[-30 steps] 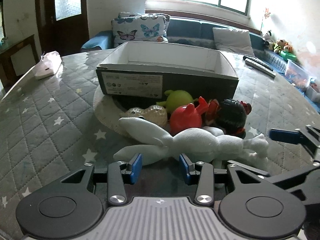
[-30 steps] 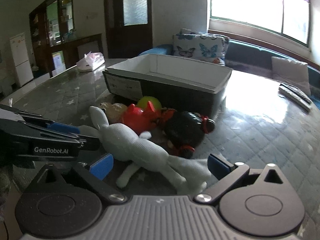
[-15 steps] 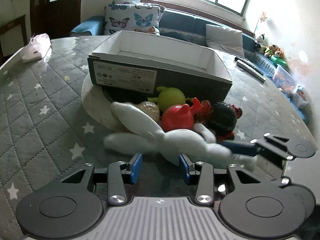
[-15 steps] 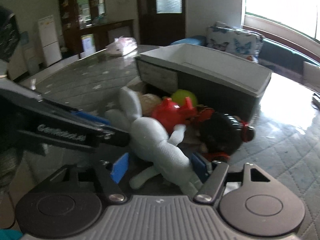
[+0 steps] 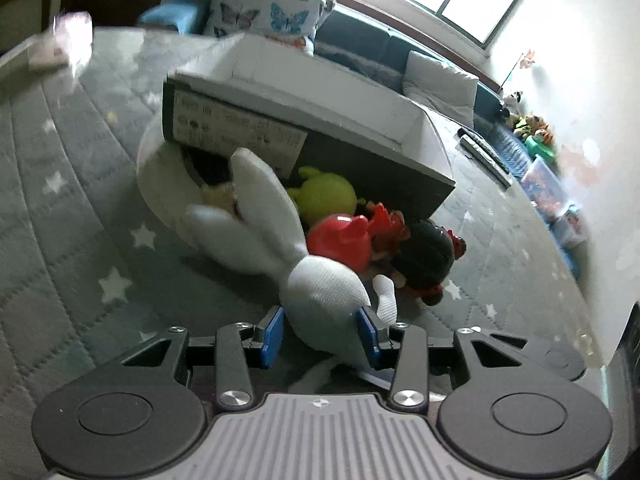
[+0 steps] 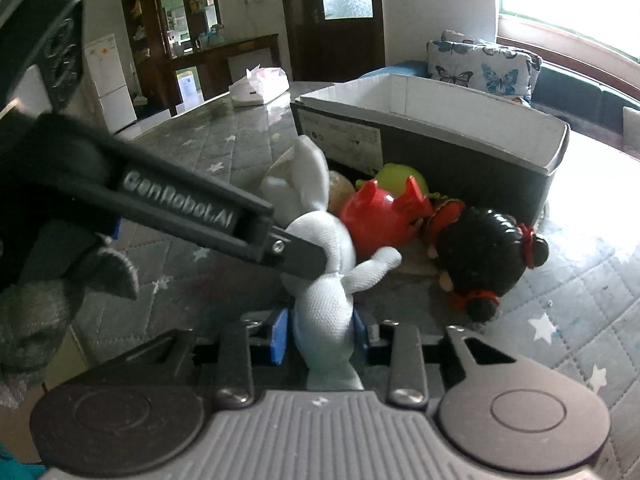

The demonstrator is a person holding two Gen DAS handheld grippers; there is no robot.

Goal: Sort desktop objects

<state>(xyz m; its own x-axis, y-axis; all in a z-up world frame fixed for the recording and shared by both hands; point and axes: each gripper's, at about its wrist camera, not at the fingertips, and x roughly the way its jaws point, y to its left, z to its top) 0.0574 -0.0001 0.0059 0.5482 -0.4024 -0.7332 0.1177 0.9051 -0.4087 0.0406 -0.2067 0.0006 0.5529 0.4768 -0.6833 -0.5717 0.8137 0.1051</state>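
Apparently both tools share one toy: the right tool (image 6: 318,330) is pinched tight on the white plush rabbit's (image 6: 326,280) lower body, while the left tool (image 5: 320,334) is narrowed against its head, to carry the limp thing level. Beyond, the red toy (image 6: 378,220), green toy (image 5: 326,196) and black-haired doll (image 6: 484,254) crowd the surface (image 5: 80,240) against the open box (image 6: 432,136), their likely destination.

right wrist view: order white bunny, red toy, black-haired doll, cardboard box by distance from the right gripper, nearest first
1. white bunny: between the right gripper fingers.
2. red toy: just behind the bunny.
3. black-haired doll: to the right.
4. cardboard box: at the back.
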